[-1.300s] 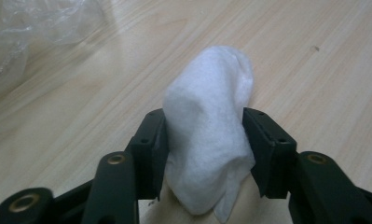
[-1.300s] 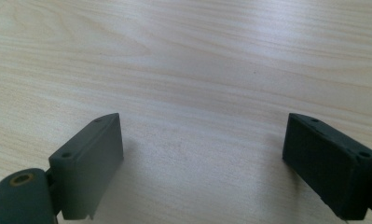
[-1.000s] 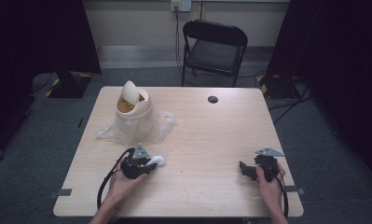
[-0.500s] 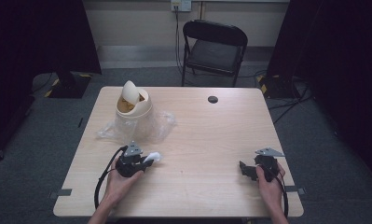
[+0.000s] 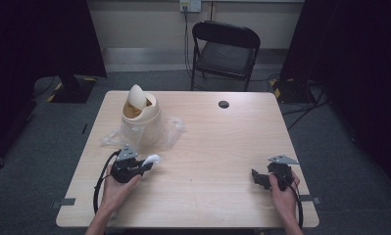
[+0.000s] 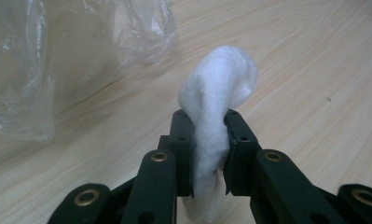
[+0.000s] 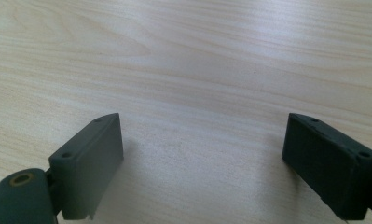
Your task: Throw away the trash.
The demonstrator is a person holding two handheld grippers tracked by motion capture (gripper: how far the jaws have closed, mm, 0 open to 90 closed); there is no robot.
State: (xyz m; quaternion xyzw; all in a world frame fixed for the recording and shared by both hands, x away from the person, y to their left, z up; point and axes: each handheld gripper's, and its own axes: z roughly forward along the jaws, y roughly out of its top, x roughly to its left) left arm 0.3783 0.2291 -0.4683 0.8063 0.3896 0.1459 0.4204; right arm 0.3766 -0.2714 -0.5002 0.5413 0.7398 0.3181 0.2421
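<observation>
Clamping a white cotton pad (image 6: 216, 121) between its two black jaws, the left gripper (image 5: 146, 164) sits low over the near-left part of the wooden table (image 5: 212, 147), with the person's left hand (image 5: 115, 188) wrapped around its body. In the left gripper view the pad is pinched at its middle and folded, so its lower end runs out of the bottom edge and its full shape cannot be made out. From the high view it shows as a small pale wisp (image 5: 152, 159) at the jaw tips, near the crumpled clear plastic bag (image 5: 168, 129). That bag surrounds a cream bin (image 5: 141, 122) with a tilted swing lid (image 5: 136, 96); the brownish contents below the lid are too small to identify. The right gripper (image 5: 256, 177) rests at the near-right side, well apart from the left one, its jaws spread wide with nothing between them but bare tabletop. A small dark disc (image 5: 224, 104) lies near the far edge.
</observation>
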